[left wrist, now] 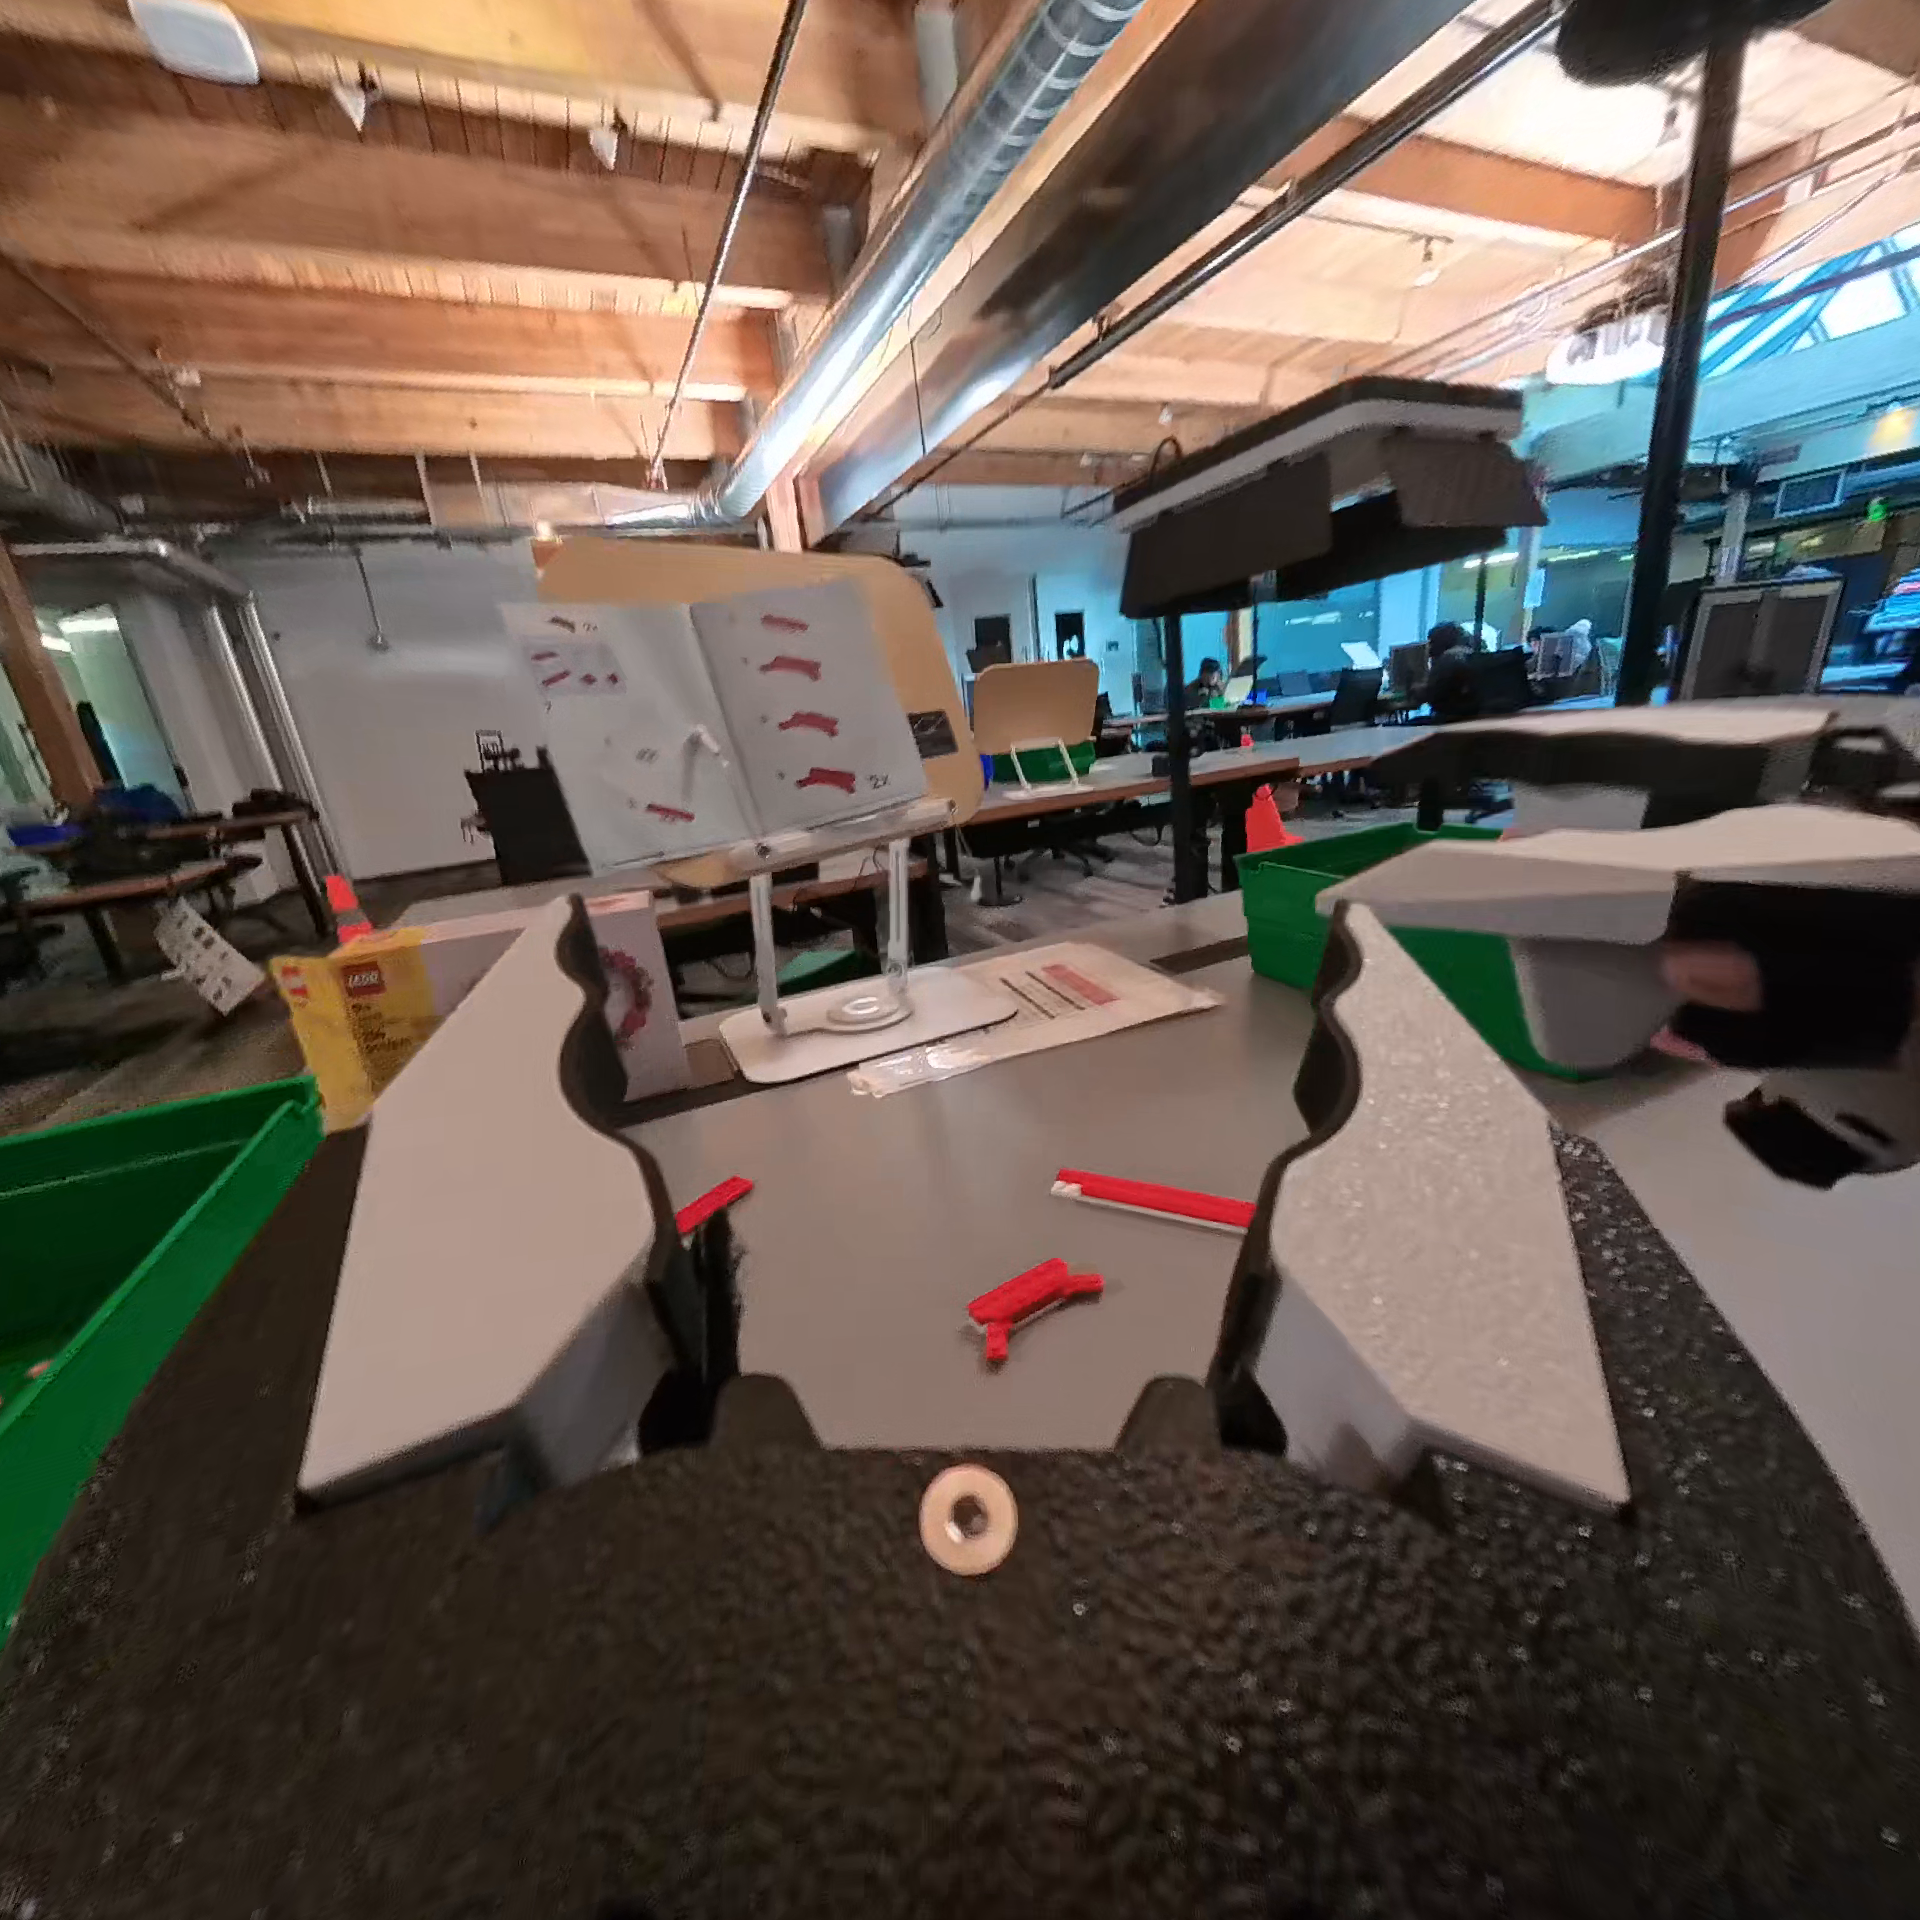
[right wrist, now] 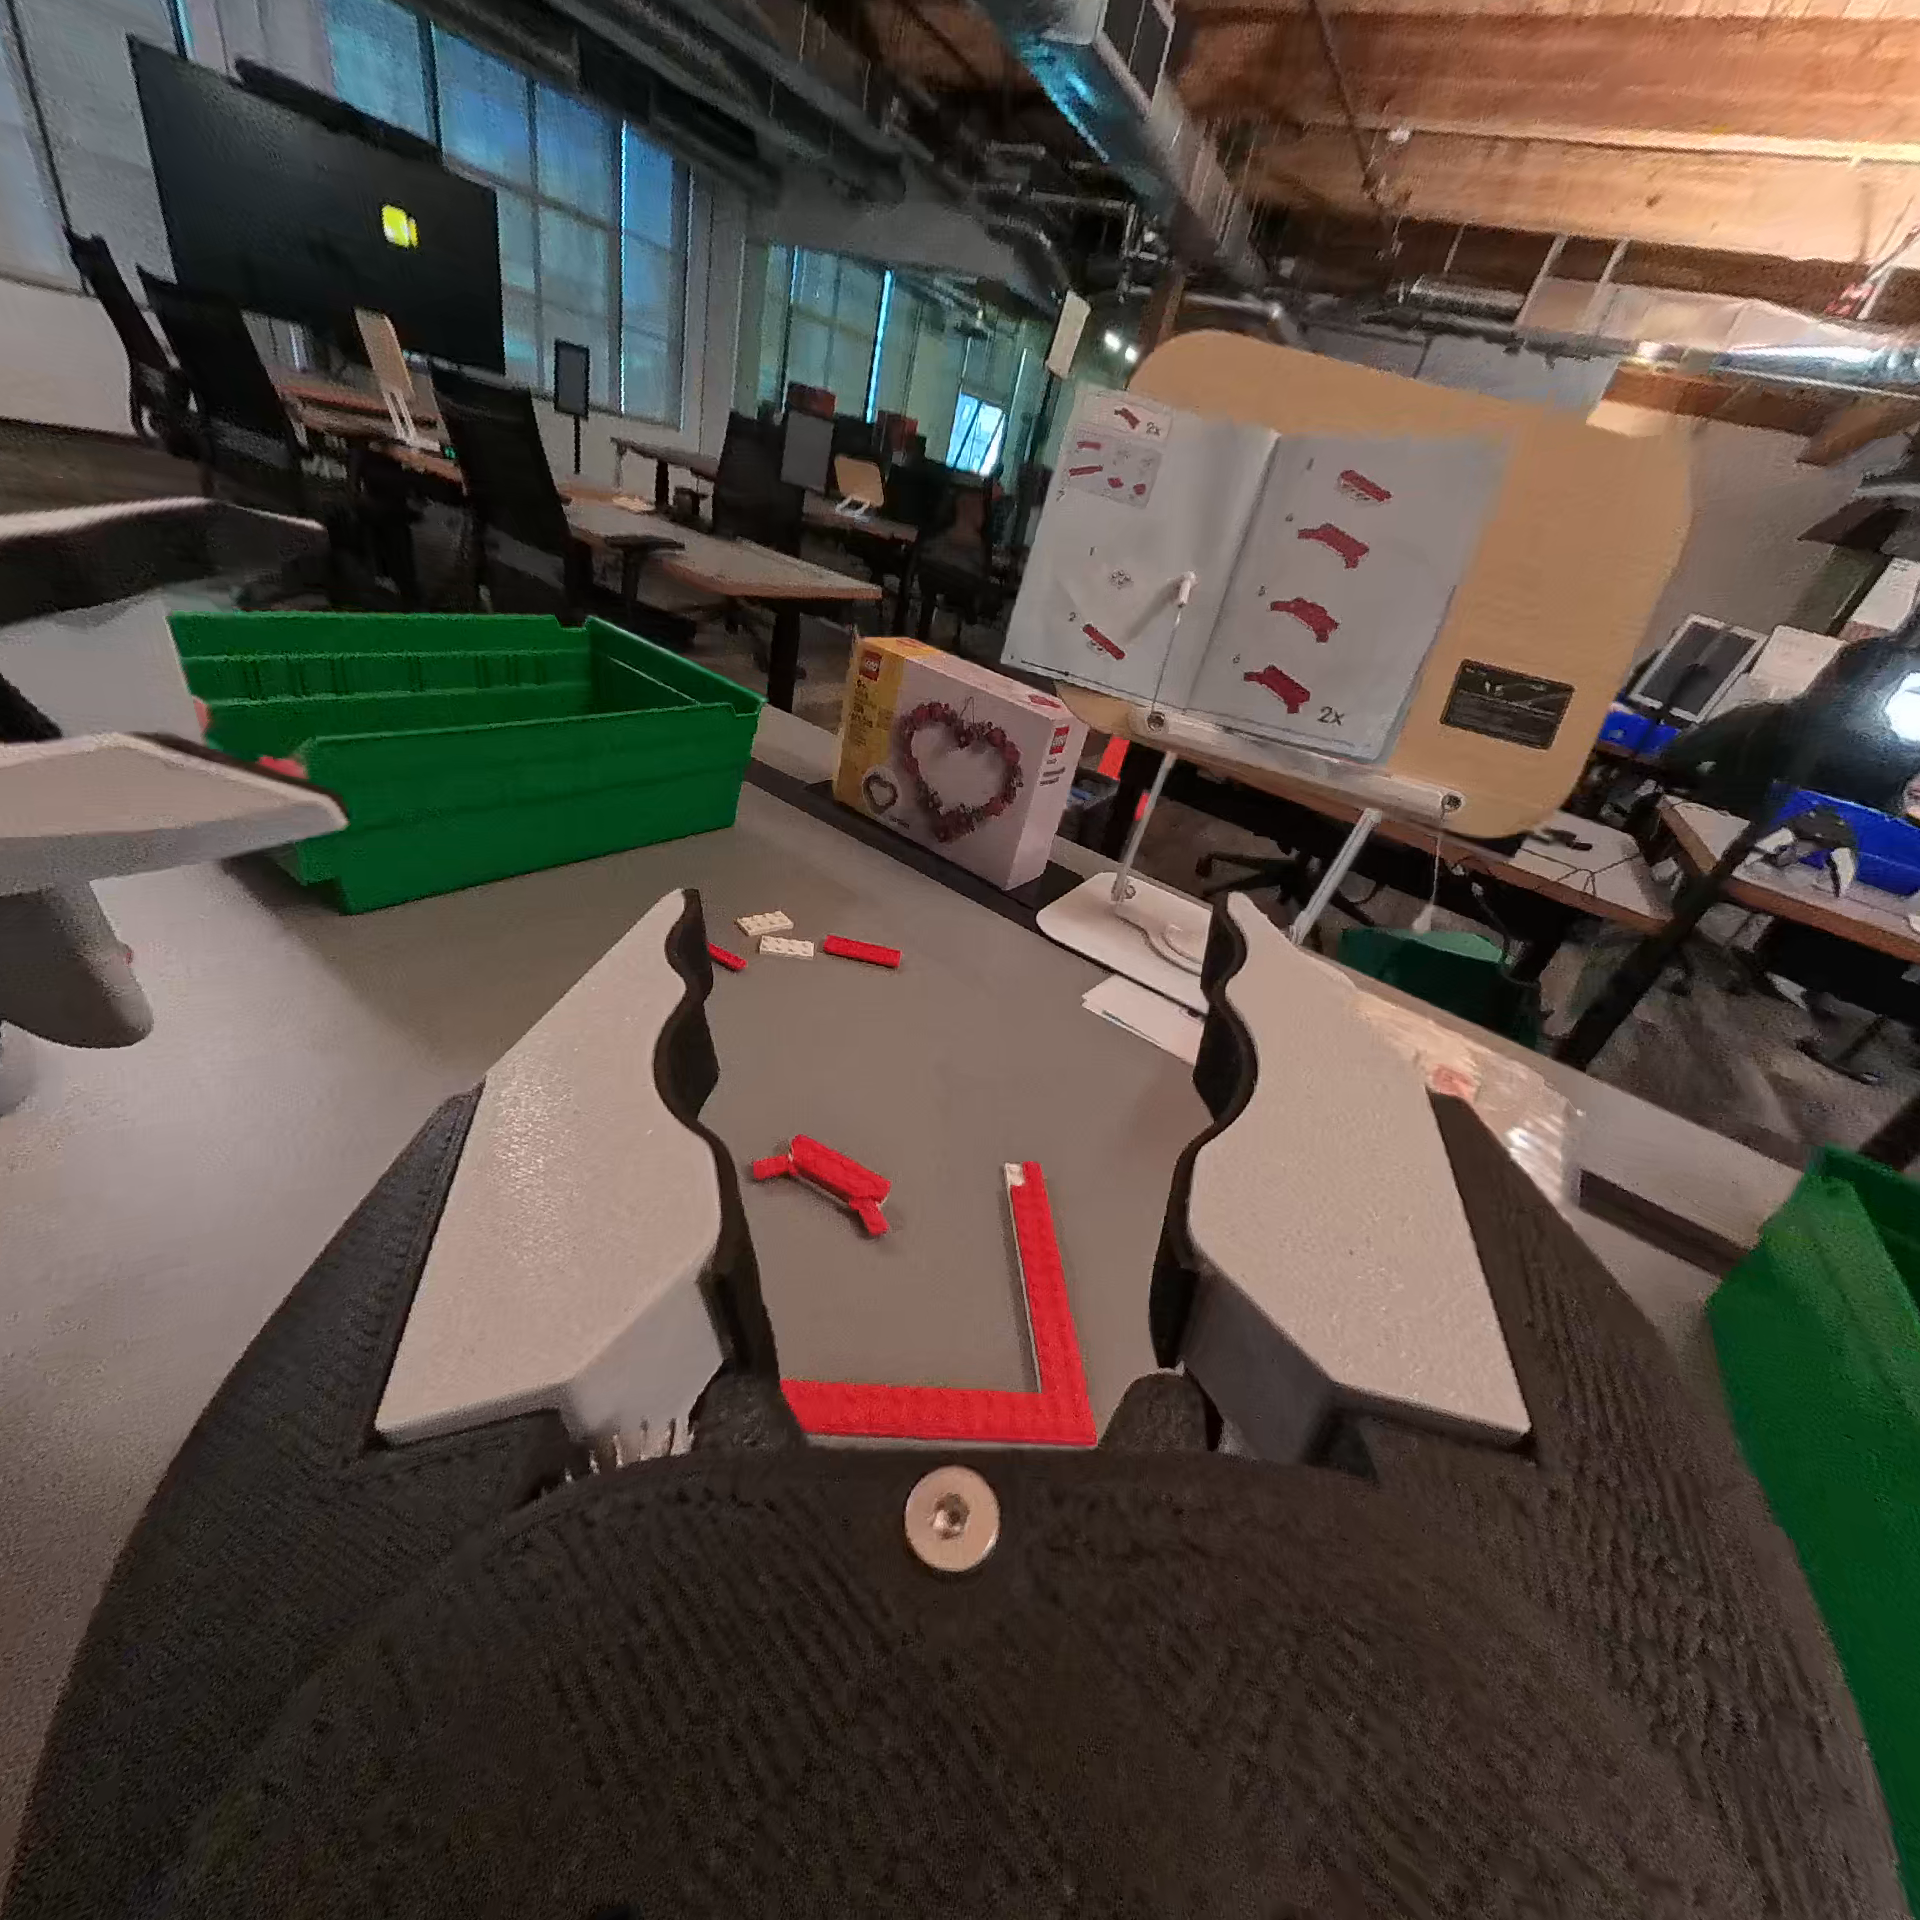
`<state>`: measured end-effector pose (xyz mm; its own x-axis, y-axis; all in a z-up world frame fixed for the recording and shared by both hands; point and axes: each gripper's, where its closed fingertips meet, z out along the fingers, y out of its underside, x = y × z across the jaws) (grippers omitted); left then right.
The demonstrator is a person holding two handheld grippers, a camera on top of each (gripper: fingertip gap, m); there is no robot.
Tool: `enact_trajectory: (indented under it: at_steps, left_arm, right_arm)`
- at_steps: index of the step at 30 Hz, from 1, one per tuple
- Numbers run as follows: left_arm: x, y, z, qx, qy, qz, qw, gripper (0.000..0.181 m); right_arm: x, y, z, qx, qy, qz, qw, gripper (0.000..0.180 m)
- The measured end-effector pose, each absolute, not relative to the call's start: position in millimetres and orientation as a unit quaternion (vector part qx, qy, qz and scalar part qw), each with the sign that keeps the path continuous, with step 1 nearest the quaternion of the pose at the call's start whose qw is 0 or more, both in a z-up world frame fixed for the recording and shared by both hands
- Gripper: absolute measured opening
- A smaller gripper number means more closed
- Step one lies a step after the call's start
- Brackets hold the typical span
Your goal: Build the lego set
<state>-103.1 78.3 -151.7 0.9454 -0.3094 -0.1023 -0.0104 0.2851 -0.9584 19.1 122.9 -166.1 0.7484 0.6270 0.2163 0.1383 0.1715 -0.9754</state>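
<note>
A small red brick assembly [left wrist: 1029, 1304] lies on the grey table, between and below my left gripper's fingers; it also shows in the right wrist view [right wrist: 826, 1179]. An L-shaped red plate frame [right wrist: 1039, 1299] with a white end lies under my right gripper; one arm of the frame shows in the left wrist view [left wrist: 1153, 1200]. Loose plates lie farther off: two white [right wrist: 774, 933], one red [right wrist: 861, 951], and a small red one [right wrist: 727, 956]. My left gripper [left wrist: 956, 925] is open and empty. My right gripper [right wrist: 956, 909] is open and empty above the table.
The instruction booklet [right wrist: 1257, 582] stands open on a white stand at the back. The set's box [right wrist: 956, 774] stands beside it. Green bins sit at the left [right wrist: 468, 748] and right [right wrist: 1829, 1455]. A plastic bag and paper [left wrist: 1091, 987] lie by the stand.
</note>
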Motion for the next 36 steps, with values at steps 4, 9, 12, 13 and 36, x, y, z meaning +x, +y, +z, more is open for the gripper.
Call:
enact_trajectory:
  at_steps: [4, 9, 12, 13, 36]
  left_arm:
    - [-127, 89, -137, -0.619, 0.132, -0.099, 0.768, 0.132]
    - [-132, 104, -120, -0.652, 0.156, -0.094, 0.736, 0.129]
    - [-128, 115, -119, -0.678, 0.169, -0.079, 0.711, 0.123]
    - [-127, 118, -118, -0.682, 0.169, -0.073, 0.708, 0.12]
    - [-105, -112, -172, -0.68, -0.202, 0.301, 0.637, 0.08]
  right_arm:
    - [7, 130, -135, -0.635, -0.314, 0.159, 0.687, 0.093]
    - [21, 155, -125, -0.704, -0.277, 0.092, 0.647, 0.087]
    - [35, 172, -134, -0.754, -0.257, 0.051, 0.602, 0.078]
    - [37, 176, -136, -0.762, -0.258, 0.047, 0.592, 0.076]
    - [54, 141, -145, -0.61, -0.509, 0.309, 0.523, 0.064]
